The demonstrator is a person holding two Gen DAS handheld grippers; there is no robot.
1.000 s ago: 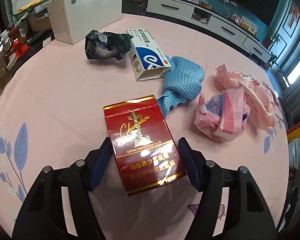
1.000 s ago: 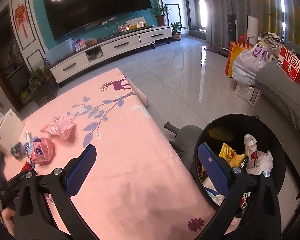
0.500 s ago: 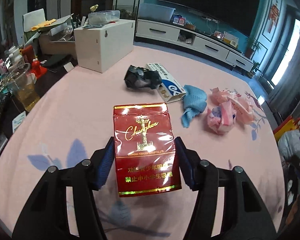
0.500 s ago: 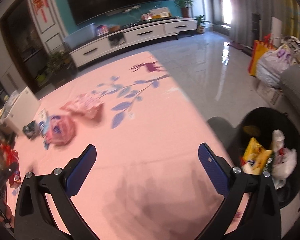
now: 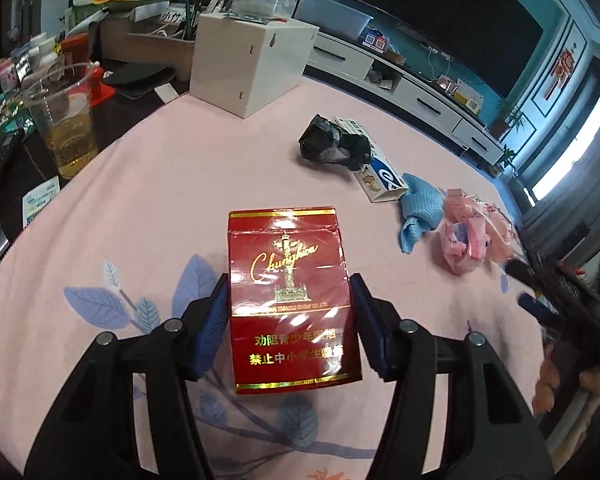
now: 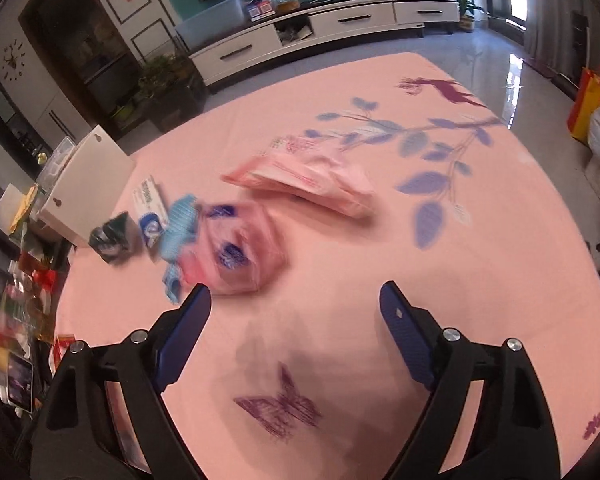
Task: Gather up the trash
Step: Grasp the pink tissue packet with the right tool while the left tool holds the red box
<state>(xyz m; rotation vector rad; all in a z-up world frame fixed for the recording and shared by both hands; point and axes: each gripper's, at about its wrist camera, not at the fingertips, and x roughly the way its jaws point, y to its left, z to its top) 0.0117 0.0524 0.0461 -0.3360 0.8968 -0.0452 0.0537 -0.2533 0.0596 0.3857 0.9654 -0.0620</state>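
My left gripper is shut on a red cigarette pack and holds it above the pink tablecloth. Beyond it lie a crumpled black bag, a blue-and-white box, a blue cloth and pink plastic wrappers. My right gripper is open and empty above the cloth. Just ahead of its left finger lies a pink wrapper, with the blue cloth, the box, the black bag and a flat pink packet around it.
A white box stands at the table's far edge. A plastic cup of yellow drink and clutter sit on a dark side table at left. A TV cabinet lines the far wall. Bags stand on the floor at right.
My left gripper has lifted the red pack off the cloth and drawn back. My right gripper has swung left, away from the black bin, toward the pink wrappers.
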